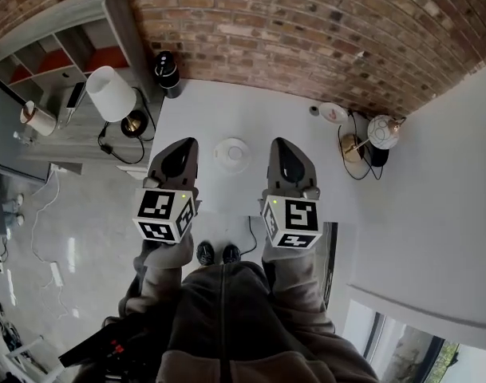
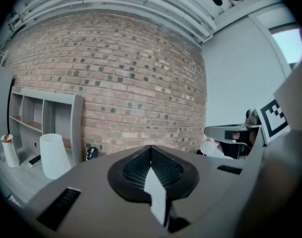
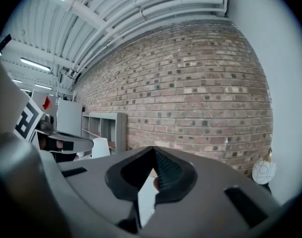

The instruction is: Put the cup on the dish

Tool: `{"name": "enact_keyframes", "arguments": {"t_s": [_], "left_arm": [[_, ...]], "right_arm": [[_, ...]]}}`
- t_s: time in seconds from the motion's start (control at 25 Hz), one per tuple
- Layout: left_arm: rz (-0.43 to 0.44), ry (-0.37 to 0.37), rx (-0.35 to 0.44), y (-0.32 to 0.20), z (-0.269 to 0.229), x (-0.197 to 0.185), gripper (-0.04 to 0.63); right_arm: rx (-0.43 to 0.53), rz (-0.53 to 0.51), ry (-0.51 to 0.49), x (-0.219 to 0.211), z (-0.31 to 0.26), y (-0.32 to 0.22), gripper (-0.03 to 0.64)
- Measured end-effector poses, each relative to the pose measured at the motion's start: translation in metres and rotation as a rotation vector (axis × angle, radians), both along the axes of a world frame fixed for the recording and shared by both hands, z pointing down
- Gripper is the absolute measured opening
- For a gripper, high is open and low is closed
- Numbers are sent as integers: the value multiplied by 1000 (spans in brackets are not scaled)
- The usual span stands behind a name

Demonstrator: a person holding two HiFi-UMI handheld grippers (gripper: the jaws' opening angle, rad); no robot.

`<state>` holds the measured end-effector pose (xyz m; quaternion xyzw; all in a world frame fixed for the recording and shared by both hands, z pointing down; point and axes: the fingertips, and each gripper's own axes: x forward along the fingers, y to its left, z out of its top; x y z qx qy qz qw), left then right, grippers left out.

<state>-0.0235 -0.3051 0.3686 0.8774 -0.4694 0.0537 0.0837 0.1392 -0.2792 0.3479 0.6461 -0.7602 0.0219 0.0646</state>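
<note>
Left gripper (image 1: pixel 181 148) & right gripper (image 1: pixel 284 146), lower centre: both jaws closed, nothing held. Btwn them, mid-frame on white worktop (image 1: pixel 250 110), cup (image 1: pixel 231 151) prob. already sits on dish (image 1: pixel 219 160); too small to confirm. Task looks done.

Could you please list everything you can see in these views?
dish: one, white, table centre; whether a cup sits on it is unclear.
table: one, white, against brick wall.
shade lamp: one, white, left of table.
globe lamp: one, white, right of table.
speaker: one, black, by table's far left corner.
shelf unit: one, grey, far left.
left gripper: one, grey, shut, empty.
right gripper: one, grey, shut, empty.
</note>
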Motion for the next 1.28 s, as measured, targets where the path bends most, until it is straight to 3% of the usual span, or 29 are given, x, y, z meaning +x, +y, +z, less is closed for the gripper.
{"name": "enact_keyframes", "arguments": {"t_s": [0.28,0.6,1.28], "left_arm": [[53,0,162,2,-84,22,5],[86,14,286,3,-144,30,5],[11,9,362,3,-169,1,5]], "right_arm": [[109,-8,6,0,-68,1,3],[231,-9,-39,3,-123,-2,2],[295,-80,-20,-23,-151,-4,2]]}}
